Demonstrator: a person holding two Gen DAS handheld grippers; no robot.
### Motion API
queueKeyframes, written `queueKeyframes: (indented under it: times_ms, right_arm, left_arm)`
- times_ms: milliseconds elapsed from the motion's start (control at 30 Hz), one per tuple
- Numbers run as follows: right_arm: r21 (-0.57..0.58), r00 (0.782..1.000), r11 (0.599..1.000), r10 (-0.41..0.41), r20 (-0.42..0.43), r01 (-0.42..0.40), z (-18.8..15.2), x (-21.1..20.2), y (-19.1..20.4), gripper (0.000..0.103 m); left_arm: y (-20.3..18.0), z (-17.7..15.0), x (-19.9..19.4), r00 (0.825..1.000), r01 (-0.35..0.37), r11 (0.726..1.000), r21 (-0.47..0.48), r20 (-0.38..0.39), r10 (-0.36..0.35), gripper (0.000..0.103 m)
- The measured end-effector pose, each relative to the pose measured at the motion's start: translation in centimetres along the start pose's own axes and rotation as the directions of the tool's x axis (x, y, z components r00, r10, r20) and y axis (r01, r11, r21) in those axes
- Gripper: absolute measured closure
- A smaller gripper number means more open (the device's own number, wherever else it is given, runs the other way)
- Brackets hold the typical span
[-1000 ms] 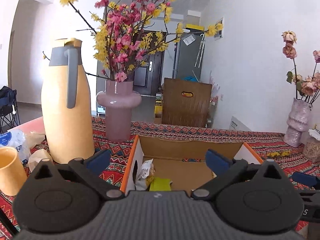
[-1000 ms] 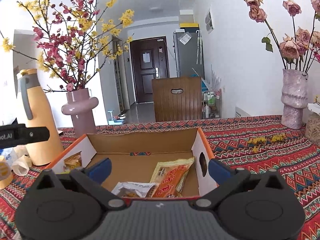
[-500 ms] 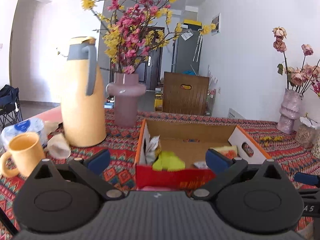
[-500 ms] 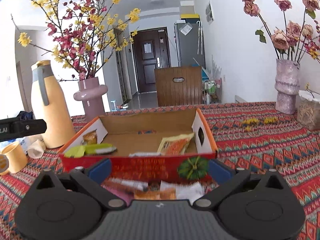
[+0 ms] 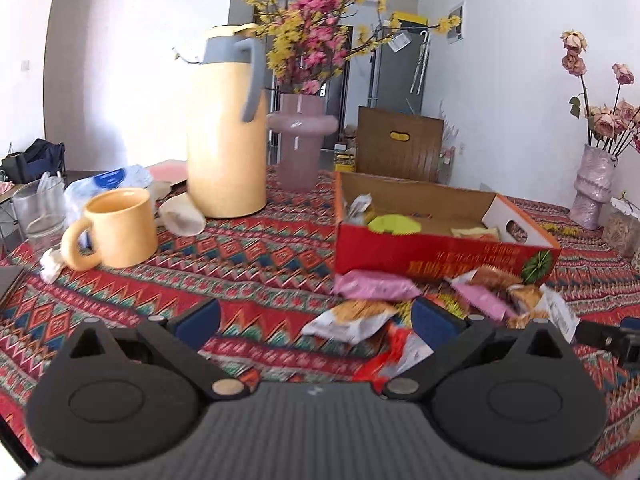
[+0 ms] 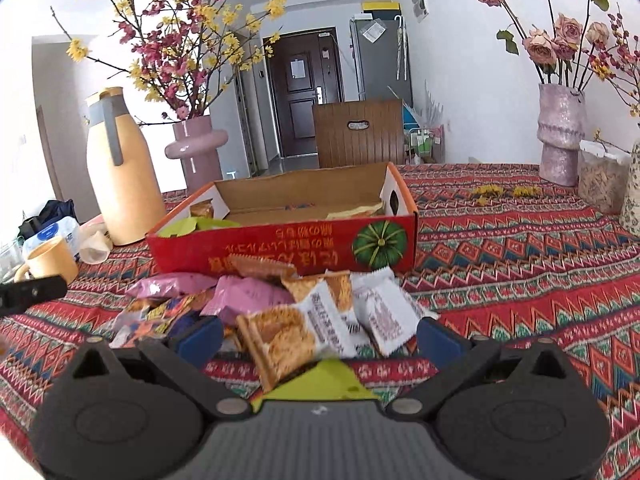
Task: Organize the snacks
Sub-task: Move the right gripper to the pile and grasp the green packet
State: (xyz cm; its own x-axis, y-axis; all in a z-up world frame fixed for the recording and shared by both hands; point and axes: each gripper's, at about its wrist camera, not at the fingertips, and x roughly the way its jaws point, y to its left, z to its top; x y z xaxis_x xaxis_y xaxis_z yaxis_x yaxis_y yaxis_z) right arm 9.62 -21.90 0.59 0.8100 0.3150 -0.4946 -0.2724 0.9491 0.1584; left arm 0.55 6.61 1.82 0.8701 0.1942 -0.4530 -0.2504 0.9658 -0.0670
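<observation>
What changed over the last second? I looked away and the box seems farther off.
Both grippers, left gripper and right gripper, pulled back from the box toward the loose snack pile. Jaws stayed open, holding nothing. Box, packets inside and thermos kept their places.

Hidden, cropped and blurred parts of the snack scene

Ahead of the right gripper (image 6: 318,338), the box's (image 6: 280,246) near wall hides most packets inside; a green packet (image 6: 320,380) slips under its body. By the left gripper (image 5: 316,320), the red wrapper (image 5: 394,354) is motion-blurred, its print unreadable.
</observation>
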Motion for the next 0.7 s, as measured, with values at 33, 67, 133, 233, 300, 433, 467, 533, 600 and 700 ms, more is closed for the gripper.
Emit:
queueKeyframes:
  times_ms: [33, 67, 133, 233, 300, 433, 467, 533, 600, 700]
  right_arm:
    - [0.000, 1.000, 1.000, 0.002, -0.003, -0.002, -0.2, -0.1, 0.0, 0.000]
    - [-0.002, 1.000, 1.000, 0.005, -0.006, -0.005, -0.3, -0.3, 0.1, 0.000]
    - [-0.006, 1.000, 1.000, 0.009, -0.010, -0.009, -0.6, -0.5, 0.3, 0.000]
    - [-0.012, 1.000, 1.000, 0.020, -0.014, -0.020, -0.7, -0.6, 0.6, 0.000]
    - [-0.018, 1.000, 1.000, 0.024, -0.015, -0.024, -0.8, -0.7, 0.9, 0.000]
    - [-0.019, 1.000, 1.000, 0.022, -0.021, -0.023, -0.9, -0.9, 0.9, 0.000]
    - [-0.016, 1.000, 1.000, 0.021, -0.023, -0.021, -1.0, -0.9, 0.9, 0.000]
    - [-0.014, 0.999, 1.000, 0.018, -0.027, -0.019, -1.1, -1.0, 0.8, 0.000]
    - [-0.014, 1.000, 1.000, 0.016, -0.027, -0.016, -1.1, -1.1, 0.9, 0.000]
    - [-0.018, 0.999, 1.000, 0.015, -0.033, -0.016, -1.2, -1.1, 1.0, 0.000]
  left_arm:
    - [0.2, -0.1, -0.2, 1.000, -0.004, 1.000, 0.001, 0.001, 0.004, 0.000]
    - [0.6, -0.3, -0.4, 1.000, -0.009, 1.000, -0.001, 0.001, 0.009, 0.000]
    - [1.0, -0.5, -0.6, 1.000, -0.016, 1.000, -0.012, -0.004, 0.016, 0.000]
    - [1.0, -0.5, -0.5, 1.000, -0.017, 1.000, -0.017, -0.010, 0.017, 0.000]
    - [0.9, -0.6, -0.5, 1.000, -0.011, 1.000, -0.017, -0.015, 0.011, 0.000]
    - [0.8, -0.8, -0.8, 1.000, 0.001, 1.000, -0.015, -0.012, -0.002, 0.000]
    - [0.8, -0.8, -0.9, 1.000, 0.003, 1.000, -0.016, -0.011, -0.003, 0.000]
    - [0.9, -0.9, -1.1, 1.000, 0.003, 1.000, -0.017, -0.008, -0.003, 0.000]
    - [1.0, -1.0, -1.1, 1.000, 0.002, 1.000, -0.020, -0.009, -0.002, 0.000]
    - [1.0, -1.0, -1.0, 1.000, 0.000, 1.000, -0.021, -0.015, -0.001, 0.000]
